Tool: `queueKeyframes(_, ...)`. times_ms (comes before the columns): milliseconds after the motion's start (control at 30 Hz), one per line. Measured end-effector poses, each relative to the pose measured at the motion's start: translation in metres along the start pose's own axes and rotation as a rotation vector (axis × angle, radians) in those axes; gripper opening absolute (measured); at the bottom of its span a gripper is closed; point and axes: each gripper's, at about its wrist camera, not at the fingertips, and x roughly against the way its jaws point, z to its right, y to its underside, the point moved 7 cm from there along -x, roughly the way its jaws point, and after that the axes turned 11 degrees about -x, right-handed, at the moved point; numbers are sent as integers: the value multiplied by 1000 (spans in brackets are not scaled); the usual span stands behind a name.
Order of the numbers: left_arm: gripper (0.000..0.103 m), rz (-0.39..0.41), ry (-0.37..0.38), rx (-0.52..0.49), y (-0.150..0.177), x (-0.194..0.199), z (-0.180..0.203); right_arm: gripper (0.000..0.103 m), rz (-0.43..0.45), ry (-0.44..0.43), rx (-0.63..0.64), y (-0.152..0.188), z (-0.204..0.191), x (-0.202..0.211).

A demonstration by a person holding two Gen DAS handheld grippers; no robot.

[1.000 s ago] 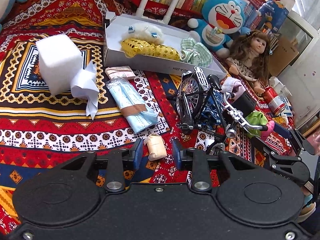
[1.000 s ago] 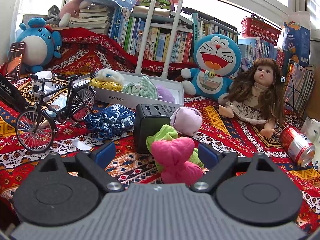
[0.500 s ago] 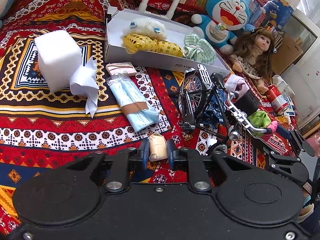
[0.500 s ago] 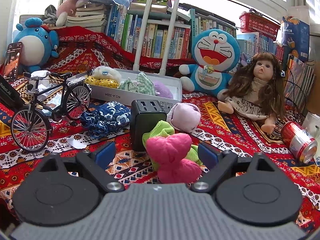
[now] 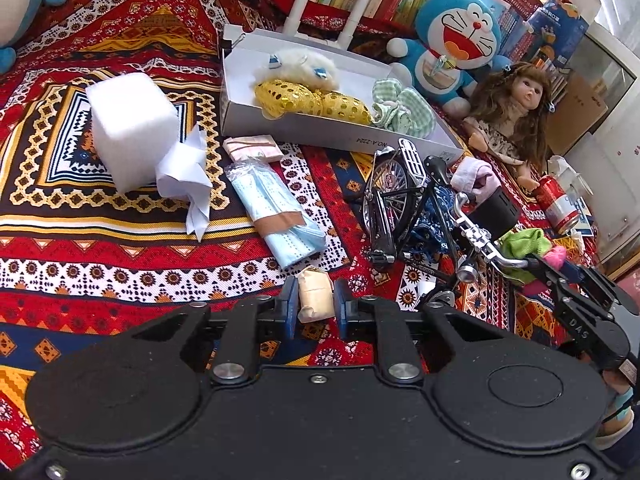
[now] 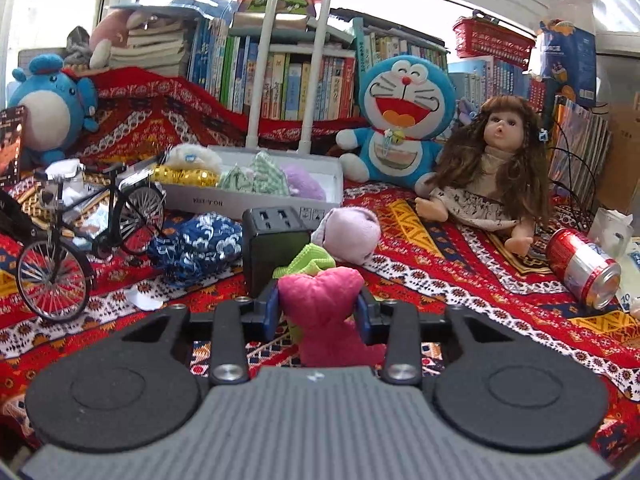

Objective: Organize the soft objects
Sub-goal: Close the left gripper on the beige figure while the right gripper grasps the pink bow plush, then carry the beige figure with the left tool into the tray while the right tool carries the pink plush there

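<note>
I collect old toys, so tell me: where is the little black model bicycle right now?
In the left wrist view the black model bicycle stands right of centre on the patterned cloth, just in front of the white cardboard box, beside the blue face-mask pack.

Blue plush (image 5: 16, 4) at 10 o'clock in left wrist view: cut off by edge, only part shows. Box label (image 5: 376, 145): too small to read. Pink soft toy's (image 6: 326, 312) lower part hidden behind right tongs' body. Can (image 6: 582, 268) text unreadable. Green cloth (image 6: 306, 262) mostly hidden behind pink toy.
</note>
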Motion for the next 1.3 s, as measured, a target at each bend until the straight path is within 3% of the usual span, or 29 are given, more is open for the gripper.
queueKeyframes(367,17,30,-9,-8,-9,12,0,41,63,-49,-73,-31,2,23)
queueKeyframes(967,17,94,-17,-42,-43,35,7,41,100,-166,-119,-80,-22,19)
queueKeyframes(1300,17,144,-56,-78,-87,36,15,41,74,-258,-168,-119,-41,-5)
